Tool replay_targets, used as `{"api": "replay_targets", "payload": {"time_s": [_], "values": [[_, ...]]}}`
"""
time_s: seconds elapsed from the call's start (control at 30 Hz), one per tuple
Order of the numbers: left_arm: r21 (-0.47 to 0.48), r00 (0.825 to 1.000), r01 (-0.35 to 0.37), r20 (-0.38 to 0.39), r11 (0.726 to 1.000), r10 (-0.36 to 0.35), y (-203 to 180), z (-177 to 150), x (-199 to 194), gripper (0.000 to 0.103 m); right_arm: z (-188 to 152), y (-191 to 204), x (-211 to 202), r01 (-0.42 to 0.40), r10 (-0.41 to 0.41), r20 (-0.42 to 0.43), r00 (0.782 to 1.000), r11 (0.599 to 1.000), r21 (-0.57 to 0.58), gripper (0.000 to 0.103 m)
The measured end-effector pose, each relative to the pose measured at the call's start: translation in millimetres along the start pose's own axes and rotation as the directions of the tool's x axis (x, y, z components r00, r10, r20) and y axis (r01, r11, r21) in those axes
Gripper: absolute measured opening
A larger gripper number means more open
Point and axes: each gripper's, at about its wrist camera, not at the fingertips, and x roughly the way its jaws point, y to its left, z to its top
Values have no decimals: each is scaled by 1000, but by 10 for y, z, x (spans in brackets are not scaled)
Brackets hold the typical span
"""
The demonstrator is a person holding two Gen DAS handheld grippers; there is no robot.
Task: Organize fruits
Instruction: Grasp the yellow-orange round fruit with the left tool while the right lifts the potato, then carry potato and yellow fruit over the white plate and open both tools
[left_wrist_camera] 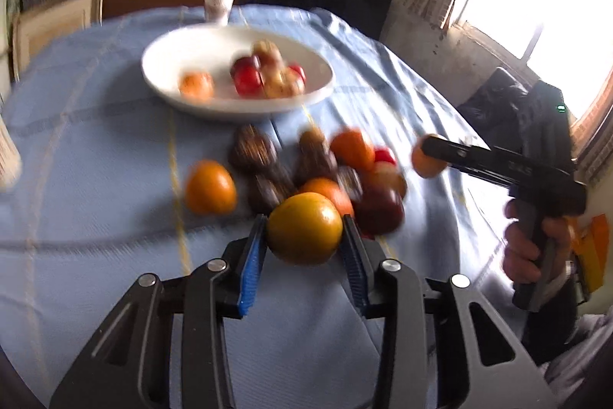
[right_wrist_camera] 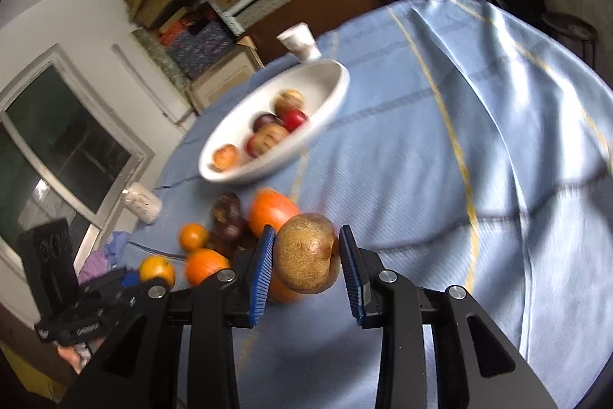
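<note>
My left gripper point(left_wrist_camera: 304, 236) is shut on a yellow-orange fruit point(left_wrist_camera: 304, 233), held above the blue tablecloth near a pile of loose fruit point(left_wrist_camera: 306, 167). My right gripper point(right_wrist_camera: 306, 259) is shut on a brownish speckled fruit point(right_wrist_camera: 306, 257); it also shows in the left wrist view point(left_wrist_camera: 429, 156) at the right, holding that fruit. A white oval bowl point(left_wrist_camera: 172, 56) sits farther back and holds several red, tan and orange fruits; it also shows in the right wrist view point(right_wrist_camera: 329, 79). An orange point(left_wrist_camera: 210, 187) lies alone left of the pile.
A white paper cup point(left_wrist_camera: 218, 2) stands behind the bowl. A white container point(right_wrist_camera: 141, 204) lies at the table's left edge. Shelves of stacked goods line the back wall. A window is at the right. The blue cloth point(right_wrist_camera: 479, 140) drapes over the table's edges.
</note>
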Motion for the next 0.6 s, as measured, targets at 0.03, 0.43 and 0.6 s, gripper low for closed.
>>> {"api": "replay_targets", "payload": {"time_s": [0.03,0.43,0.6], "values": [[5,1000,-6,13,1000,6,17,99,-30,38,66,57,-24,-20,20,0,1000,1000,-7,34],[-155,996,-74,27,985,79,607,1188,336,38,772,491,-160,-114,117,-118,986,993,29,34],[-213,990,-117,51,970,130,763,1433,624,38,1015,503,425,-55,55,-57,997,998,0,34]]}}
